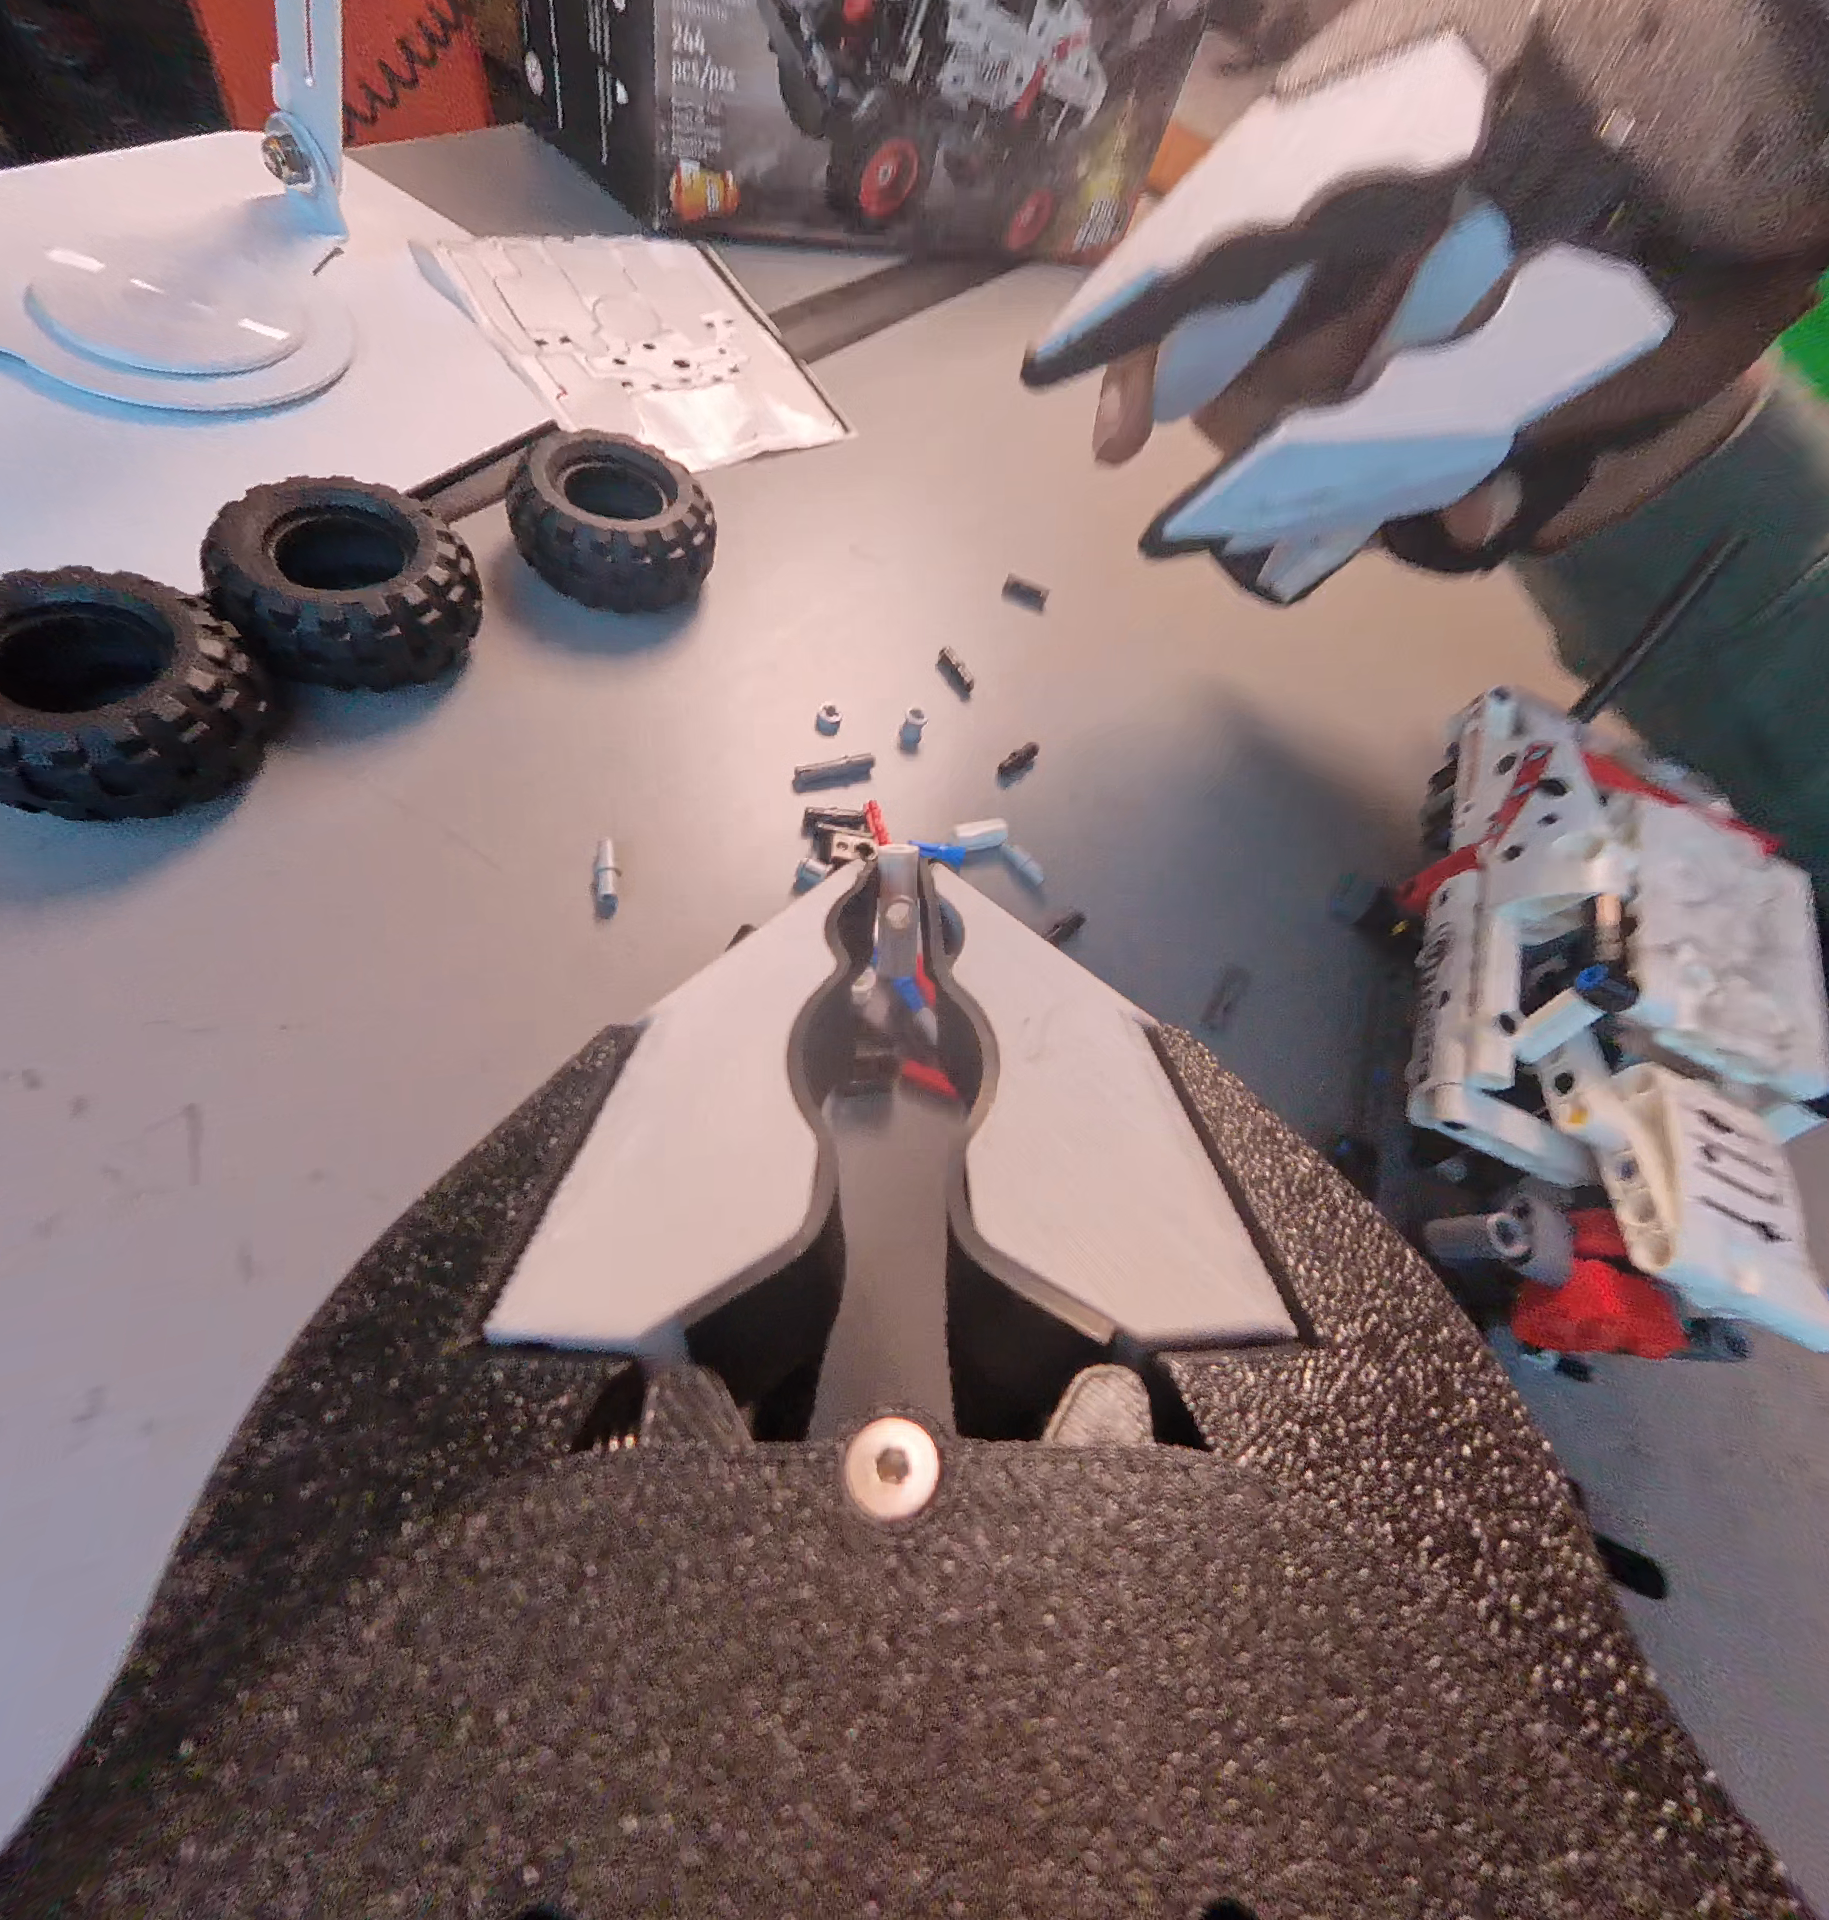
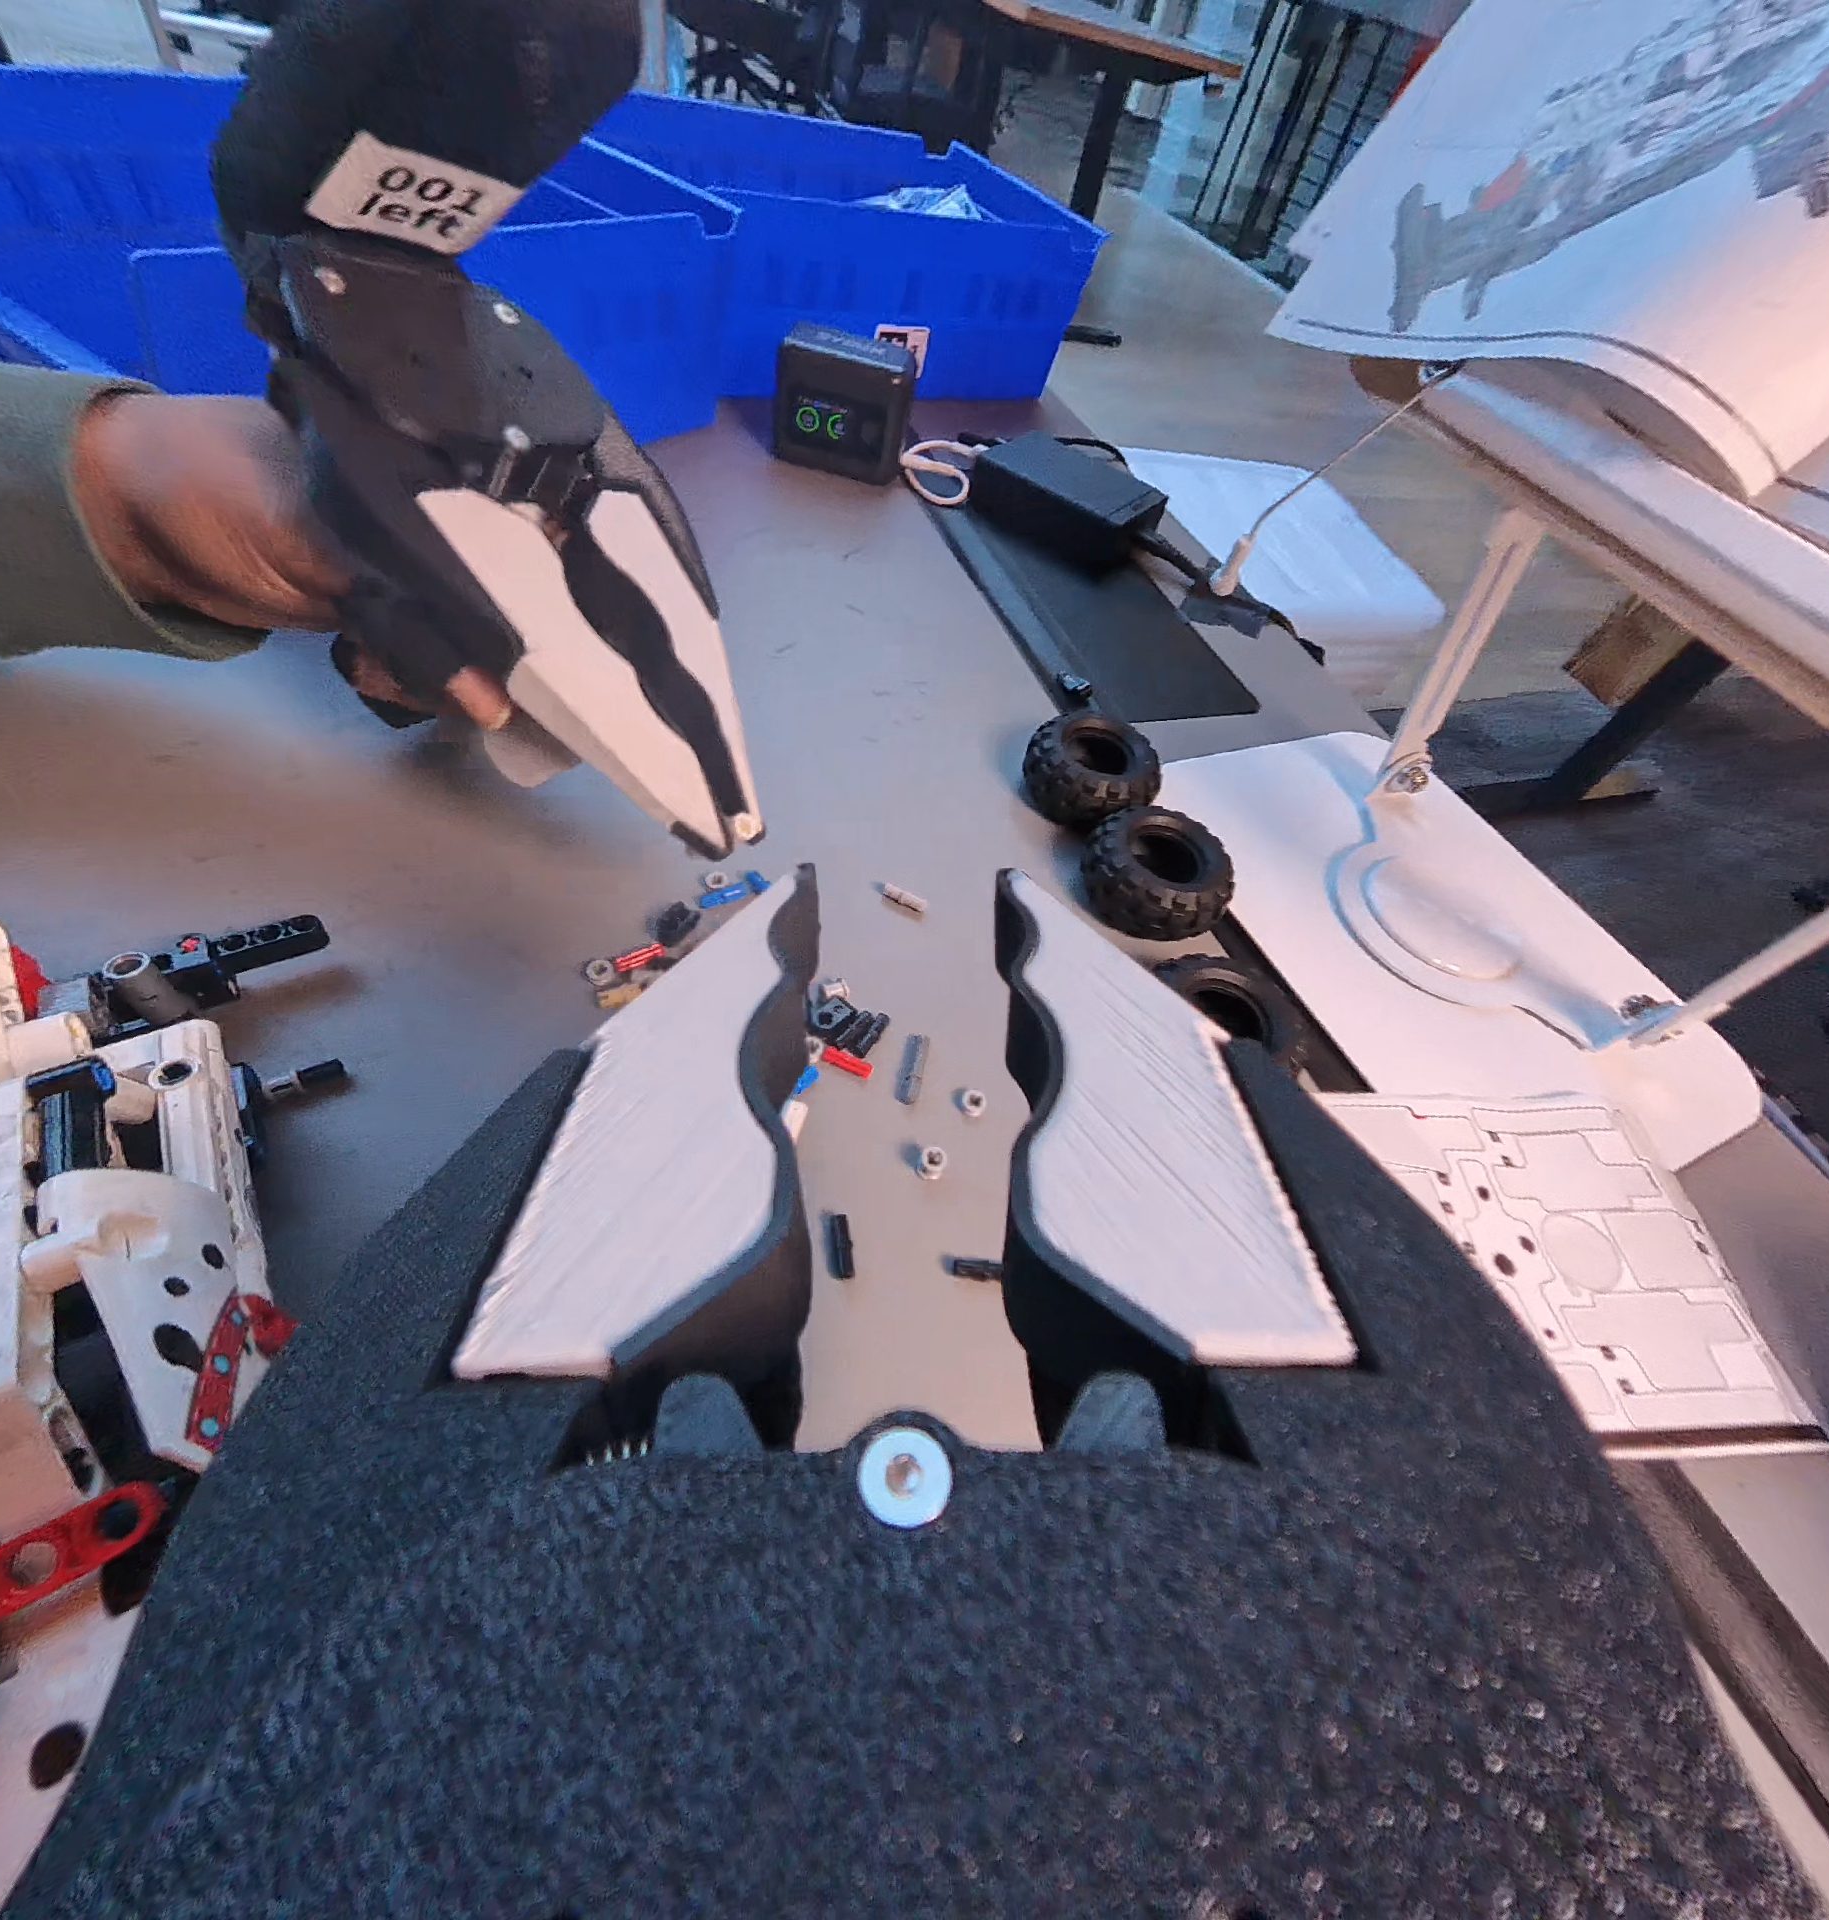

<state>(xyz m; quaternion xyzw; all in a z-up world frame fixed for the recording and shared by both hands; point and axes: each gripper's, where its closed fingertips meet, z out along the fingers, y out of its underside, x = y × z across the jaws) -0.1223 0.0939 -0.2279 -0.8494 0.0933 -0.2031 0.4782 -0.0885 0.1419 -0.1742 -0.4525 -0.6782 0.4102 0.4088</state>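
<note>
At frame centre, our left tongs (image 1: 897, 868) pinch a grey connector pin (image 1: 897, 906).
Our right tongs (image 2: 905, 883) hang wide open, empty, above loose pins (image 2: 848, 1023) on the desk (image 2: 889, 644).

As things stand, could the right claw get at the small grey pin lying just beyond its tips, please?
Probably yes: the right claw is open, and the grey pin lies alone on bare table beyond its tips, apart from the left claw.

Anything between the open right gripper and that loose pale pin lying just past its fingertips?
Nothing visible lies between them. The right gripper is open, and the pale pin lies on bare table in line with the gap between its fingertips. The left gripper, shut on a grey connector, hangs just to the left. The tyres sit to the right.
</note>
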